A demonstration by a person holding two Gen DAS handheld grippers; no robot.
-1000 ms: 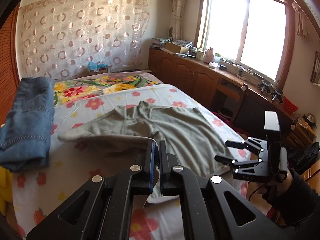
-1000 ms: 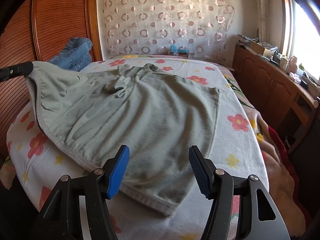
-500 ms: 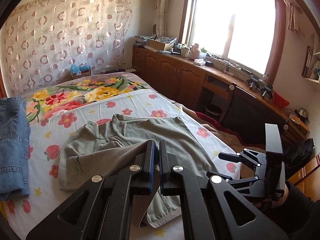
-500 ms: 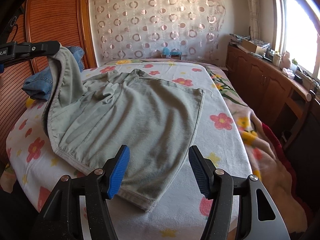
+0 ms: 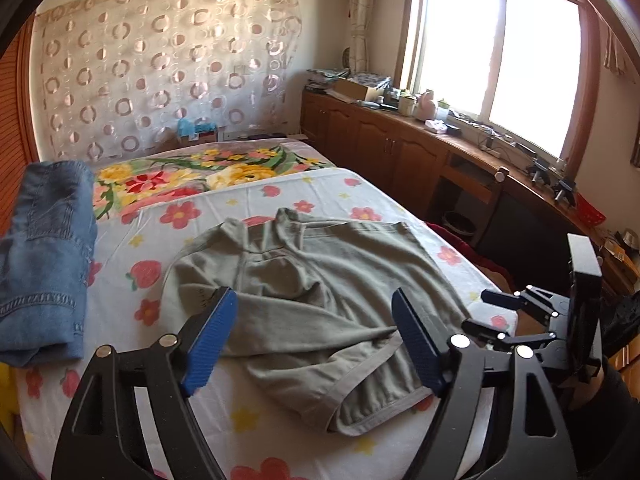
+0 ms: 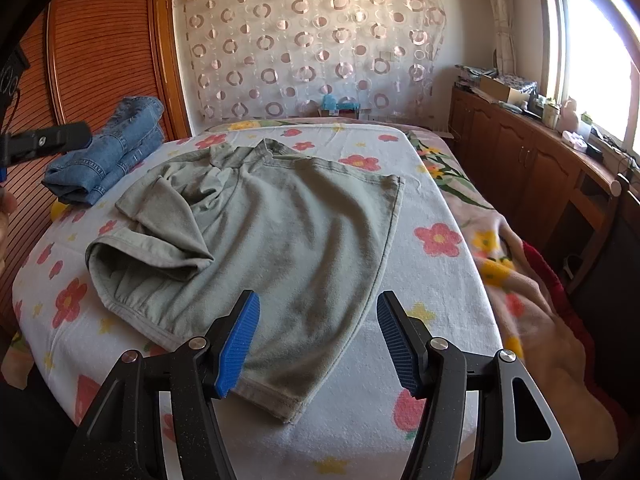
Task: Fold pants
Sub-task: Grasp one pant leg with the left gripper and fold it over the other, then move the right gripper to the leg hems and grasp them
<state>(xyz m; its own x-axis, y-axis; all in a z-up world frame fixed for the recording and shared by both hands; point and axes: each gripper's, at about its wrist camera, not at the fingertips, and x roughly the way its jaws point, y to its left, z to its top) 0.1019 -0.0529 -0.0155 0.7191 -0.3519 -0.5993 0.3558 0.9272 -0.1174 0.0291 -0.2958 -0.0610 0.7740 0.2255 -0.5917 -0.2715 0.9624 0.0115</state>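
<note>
A pair of grey-green cotton pants (image 6: 280, 236) is lying on the white flower-printed bed sheet (image 6: 432, 280), one leg doubled over the other near the bed's left side. The left gripper (image 5: 314, 338) is hovering above the hem with its blue-padded jaws spread wide, gripping nothing. The right gripper (image 6: 318, 342) is hanging over the near hem, likewise wide and empty. A folded pair of blue denim jeans (image 6: 108, 152) is resting beside the pants near the wooden wardrobe (image 6: 104, 52).

— How many garments lie on the bed (image 6: 436, 280)?
— Two: one pair of grey-green pants (image 6: 288, 240) and one folded pair of blue jeans (image 6: 108, 156).
— And grippers?
— Two, a left gripper (image 5: 312, 336) and a right gripper (image 6: 316, 340), each with two blue-padded fingers (image 6: 238, 344).
</note>
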